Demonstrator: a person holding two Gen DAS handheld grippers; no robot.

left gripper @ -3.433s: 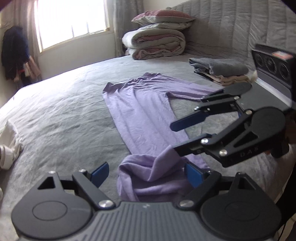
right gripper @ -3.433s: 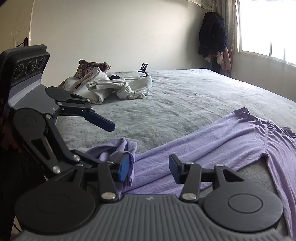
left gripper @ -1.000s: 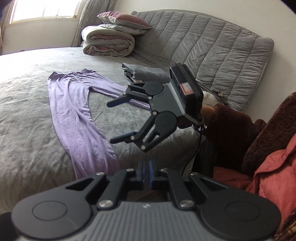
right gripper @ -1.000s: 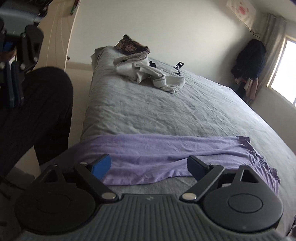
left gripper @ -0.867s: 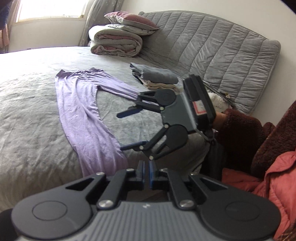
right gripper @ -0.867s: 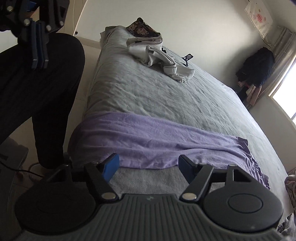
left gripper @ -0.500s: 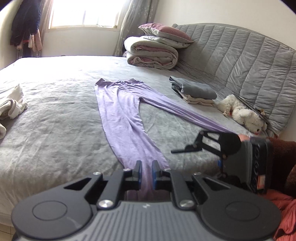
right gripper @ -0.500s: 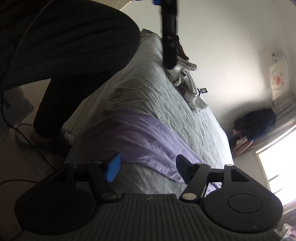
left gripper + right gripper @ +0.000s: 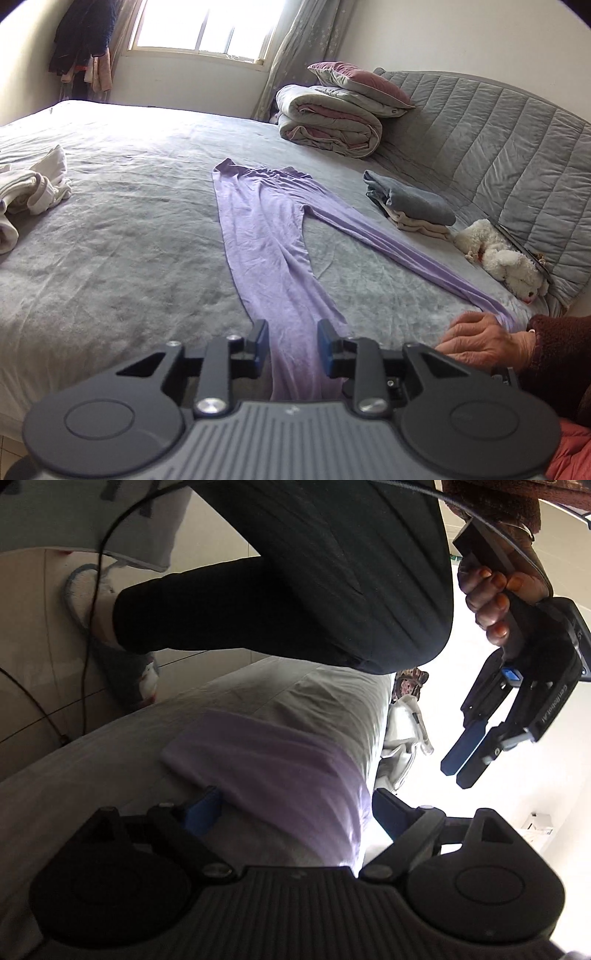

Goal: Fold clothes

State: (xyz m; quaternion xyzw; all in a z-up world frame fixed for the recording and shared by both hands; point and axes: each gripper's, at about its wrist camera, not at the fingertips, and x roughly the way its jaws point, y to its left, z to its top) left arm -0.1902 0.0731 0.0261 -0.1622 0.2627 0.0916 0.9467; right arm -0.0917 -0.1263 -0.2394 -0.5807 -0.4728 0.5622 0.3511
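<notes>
Purple pants [image 9: 266,229] lie flat on the grey bed [image 9: 110,240], waist far, legs spread toward me. My left gripper [image 9: 291,345] hovers at the near end of the left leg. Its jaws are opening, with the cloth between them and the pads clear of it. In the right wrist view it hangs at the upper right [image 9: 467,762], gripped by a hand. A bare hand [image 9: 484,339] rests on the other leg's end at the bed edge. My right gripper [image 9: 295,808], rolled on its side, is opening around that purple leg end [image 9: 280,760] without pressing it.
A folded grey and beige stack [image 9: 410,206] and a white plush toy [image 9: 506,258] lie at the right by the quilted headboard [image 9: 498,147]. A rolled quilt with pillows [image 9: 332,122] sits far back, and a white garment [image 9: 33,184] lies left. The person's dark trouser leg [image 9: 295,572] fills the right wrist view.
My left gripper's jaws, shut a second ago, now stand apart, and it has swung over the left pant leg. My right gripper has rolled sideways and sunk to the bed edge.
</notes>
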